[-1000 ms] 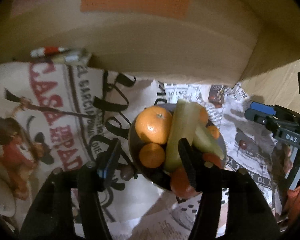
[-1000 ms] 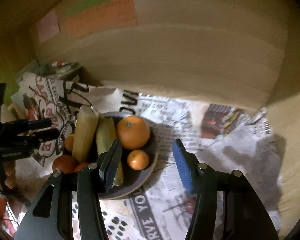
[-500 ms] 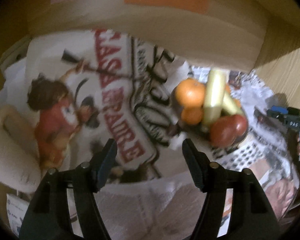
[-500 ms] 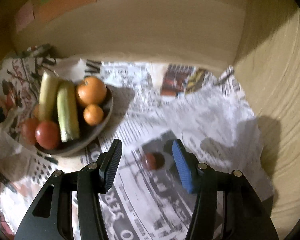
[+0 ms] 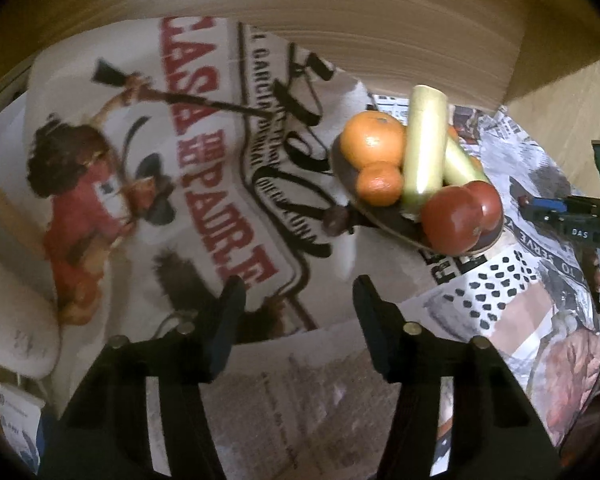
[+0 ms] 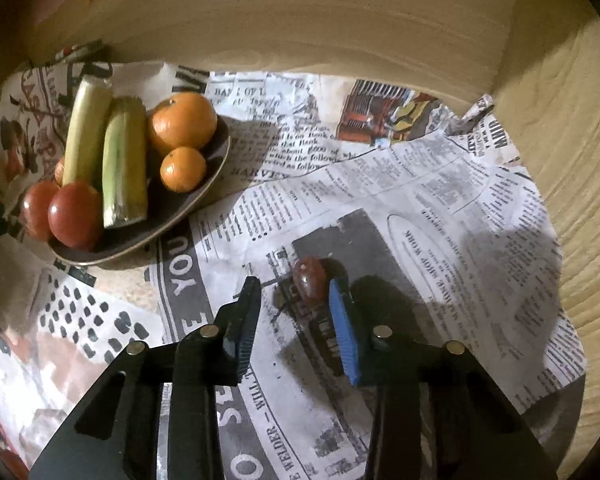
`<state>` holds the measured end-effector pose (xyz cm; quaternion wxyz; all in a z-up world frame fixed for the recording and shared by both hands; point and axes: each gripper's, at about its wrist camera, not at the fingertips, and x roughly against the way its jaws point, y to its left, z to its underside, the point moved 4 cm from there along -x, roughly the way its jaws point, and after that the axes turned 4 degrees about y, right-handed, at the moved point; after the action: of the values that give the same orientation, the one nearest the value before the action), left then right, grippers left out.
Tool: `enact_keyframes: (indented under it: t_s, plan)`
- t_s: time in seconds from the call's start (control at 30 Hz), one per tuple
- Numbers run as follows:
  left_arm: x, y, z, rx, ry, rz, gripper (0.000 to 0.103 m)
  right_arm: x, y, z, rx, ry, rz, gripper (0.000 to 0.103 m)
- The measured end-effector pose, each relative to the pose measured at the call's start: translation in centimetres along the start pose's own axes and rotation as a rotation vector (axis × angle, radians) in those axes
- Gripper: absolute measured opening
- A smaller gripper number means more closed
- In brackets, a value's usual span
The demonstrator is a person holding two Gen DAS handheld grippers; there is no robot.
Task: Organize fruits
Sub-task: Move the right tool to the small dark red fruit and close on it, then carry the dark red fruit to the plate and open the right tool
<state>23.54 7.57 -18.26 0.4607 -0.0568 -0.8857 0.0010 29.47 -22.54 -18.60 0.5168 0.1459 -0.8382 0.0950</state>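
Small red fruit (image 6: 309,280) lies just ahead of open right claw (image 6: 296,292)

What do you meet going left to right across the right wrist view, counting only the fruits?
Red tomatoes at the plate's left end → pale yellow-green stalks → big orange with the small orange just below it → then, off the plate, a small dark red fruit on the newspaper between the right gripper fingers.

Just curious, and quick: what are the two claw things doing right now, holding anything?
Left gripper: open, empty, above the newspaper.
Right gripper: open, holding nothing, fingers around a small reddish fruit.
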Motion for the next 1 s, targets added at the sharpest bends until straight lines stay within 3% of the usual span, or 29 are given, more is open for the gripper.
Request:
enact_keyframes:
  t_s: [0.13, 0.4, 0.73, 1.0]
  plan:
    - [-1.5, -0.9, -1.3, -0.020, 0.016, 0.006, 0.053, -0.7, 0.0, -0.1, 0.007, 0.013, 0.008, 0.021]
    - [-4.1, -1.8, -3.0, -0.052, 0.062, 0.027, 0.052, -1.0, -0.7, -0.3, -0.016, -0.003, 0.012, 0.018]
    - [-6.3, -2.4, -4.6, -0.075, 0.093, 0.022, 0.027, -0.6, -1.0, -0.5, -0.055, -0.035, -0.031, 0.017]
    - [-6.8, -2.4, -5.0, -0.073, 0.087, 0.019, 0.018, 1.2, -0.2, -0.6, -0.042, -0.078, -0.052, 0.017]
